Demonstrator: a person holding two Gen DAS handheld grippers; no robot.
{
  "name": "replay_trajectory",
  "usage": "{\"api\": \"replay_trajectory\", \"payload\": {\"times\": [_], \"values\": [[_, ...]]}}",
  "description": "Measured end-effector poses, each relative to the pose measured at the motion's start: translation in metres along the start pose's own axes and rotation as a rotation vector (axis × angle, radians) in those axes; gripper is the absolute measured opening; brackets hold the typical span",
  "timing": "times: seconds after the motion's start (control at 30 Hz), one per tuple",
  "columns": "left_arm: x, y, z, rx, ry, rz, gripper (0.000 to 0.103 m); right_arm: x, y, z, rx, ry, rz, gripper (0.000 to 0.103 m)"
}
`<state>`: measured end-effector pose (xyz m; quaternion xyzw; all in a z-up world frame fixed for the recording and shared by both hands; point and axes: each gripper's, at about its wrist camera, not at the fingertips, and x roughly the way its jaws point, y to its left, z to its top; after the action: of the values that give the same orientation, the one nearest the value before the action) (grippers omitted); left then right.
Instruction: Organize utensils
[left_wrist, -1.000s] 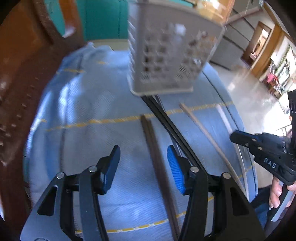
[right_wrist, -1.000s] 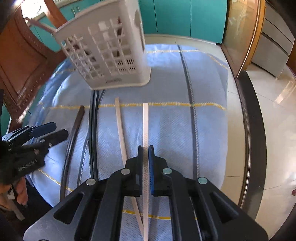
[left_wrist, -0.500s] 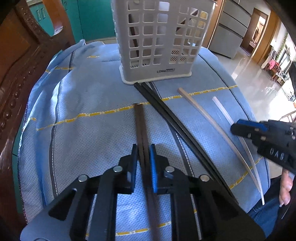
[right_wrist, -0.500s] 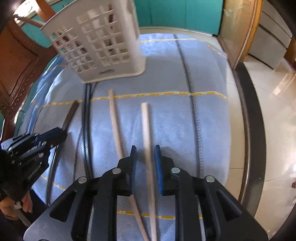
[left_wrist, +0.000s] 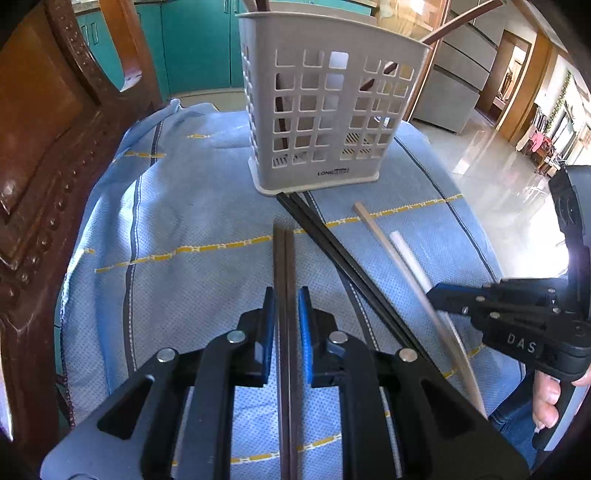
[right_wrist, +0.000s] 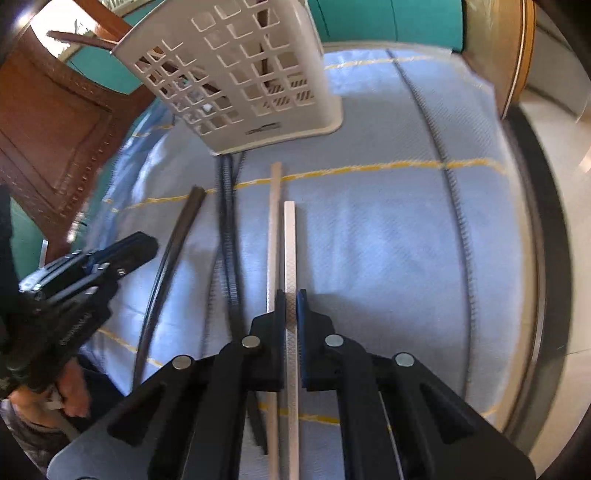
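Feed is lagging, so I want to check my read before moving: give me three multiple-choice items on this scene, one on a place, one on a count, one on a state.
1. Where does the far end of the black chopstick pair lie?
A. at the foot of the pale plastic lattice basket
B. on the floor
C. inside the basket

2. How many chopsticks are outside the basket?
A. four
B. six
C. eight

3. The right gripper is
A. open
B. shut on the white chopstick
C. shut on the black pair

Answers:
1 A, its tips meet the basket's base.
2 B, two brown chopsticks, two black, one beige chopstick, one white.
3 B, the pads press its sides.
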<state>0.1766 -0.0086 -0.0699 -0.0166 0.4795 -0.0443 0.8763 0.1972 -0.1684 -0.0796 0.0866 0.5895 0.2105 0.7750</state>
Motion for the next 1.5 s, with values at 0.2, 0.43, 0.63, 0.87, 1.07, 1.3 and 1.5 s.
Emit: {"api": "replay_trajectory", "payload": {"times": [0.2,0.43,0.63,0.87,1.07,1.3,1.5], "values": [[-0.001,0.001,-0.002,-0.003,0.004,0.011,0.018,-0.015,0.001,0.004,-0.022,-0.08,-0.11,0.006],[0.003,0.005,-0.002,-0.013,0.02,0.033,0.035,-0.02,0.005,0.004,-0.076,-0.119,-0.235,0.006],[0.004,0.005,-0.001,-0.022,0.023,0.042,0.043,-0.008,0.012,0.001,-0.1,-0.082,-0.225,0.009],[0.008,0.012,-0.001,-0.039,0.032,0.054,0.048,-0.01,0.009,0.004,-0.074,-0.089,-0.231,0.024],[0.008,0.012,-0.002,-0.035,0.032,0.056,0.05,-0.01,0.008,0.003,-0.078,-0.089,-0.235,0.027],[0.009,0.014,-0.001,-0.041,0.035,0.067,0.053,-0.011,0.008,0.003,-0.075,-0.089,-0.239,0.028],[0.01,0.014,-0.001,-0.041,0.038,0.071,0.056,-0.01,0.01,0.002,-0.083,-0.087,-0.241,0.032]]}}
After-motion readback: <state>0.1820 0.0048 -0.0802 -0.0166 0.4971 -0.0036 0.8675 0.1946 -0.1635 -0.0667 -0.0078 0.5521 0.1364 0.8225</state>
